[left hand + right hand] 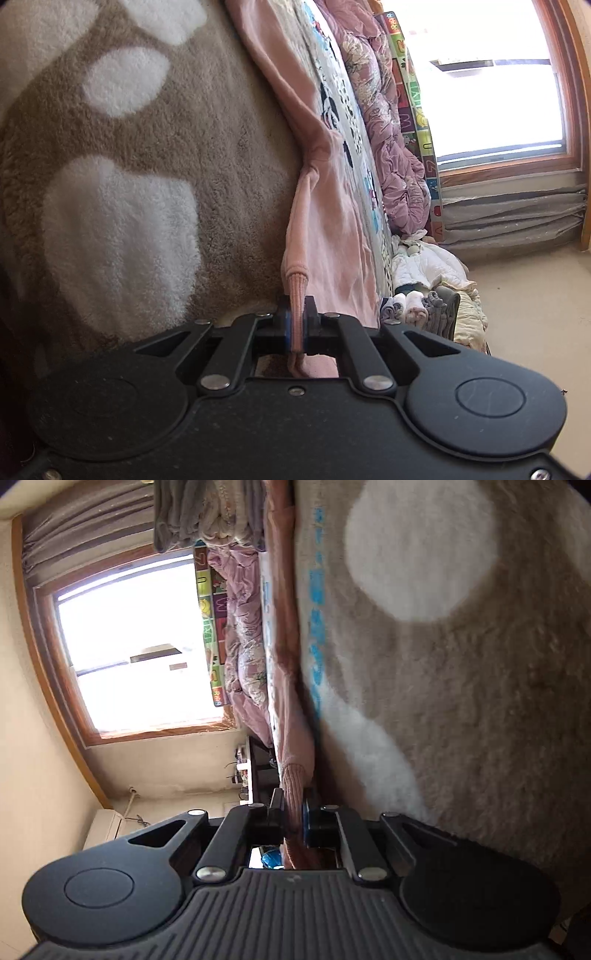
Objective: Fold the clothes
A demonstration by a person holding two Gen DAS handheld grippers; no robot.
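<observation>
Gripping one ribbed cuff [296,291] of the pink sweater [332,221], your left tool [296,325] had its jaws pressed tight on the fabric. Your right tool [293,819] was clamped the same way on the other cuff [293,775] (both views were rolled sideways). The sweater lay stretched over the beige fleece blanket [147,206] on the bed, near a bunched mauve quilt [391,155] by the window [498,92].

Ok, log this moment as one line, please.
stage: both cuffs gripped | left gripper: shut on cuff | right gripper: shut on other cuff | pink top: on blanket, unfolded
</observation>
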